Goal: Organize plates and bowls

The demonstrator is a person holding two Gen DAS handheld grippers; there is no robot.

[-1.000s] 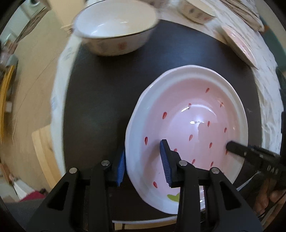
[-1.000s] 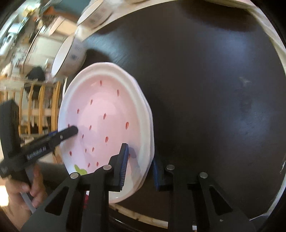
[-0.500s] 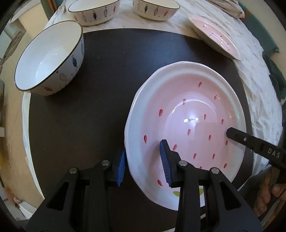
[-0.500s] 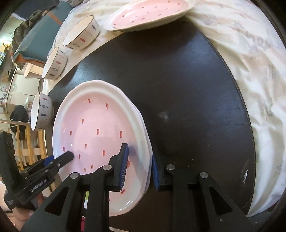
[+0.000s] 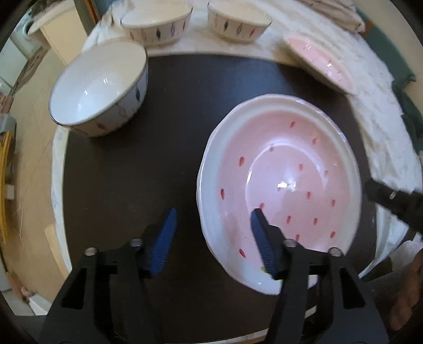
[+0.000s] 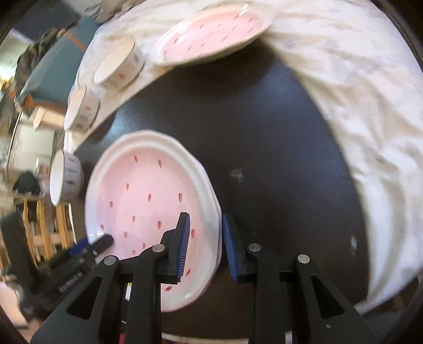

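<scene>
A pink plate with red specks [image 5: 285, 172] lies on the dark round mat [image 5: 132, 172]; its doubled rim looks like a stack of two. My left gripper [image 5: 212, 232] straddles the plate's left rim; its jaws are opening and the blue pads stand clear of the rim. In the right wrist view the same plate [image 6: 148, 190] has its right rim between the pads of my right gripper [image 6: 206, 243]. Those jaws are starting to open, and the pads still look to touch the rim. The right gripper's finger [image 5: 391, 201] shows at the plate's far side.
A large white bowl [image 5: 97, 87] stands on the mat's left edge. Two small patterned bowls [image 5: 156, 23] [image 5: 238, 23] and a second pink plate [image 5: 322, 63] sit on the white cloth [image 5: 383, 132] behind. A wooden chair [image 6: 39, 225] stands beside the table.
My left gripper's jaws have spread wide and let go of the plate's rim. Both cameras have pulled back a little from the plate. The right gripper's pads stay at the rim.
</scene>
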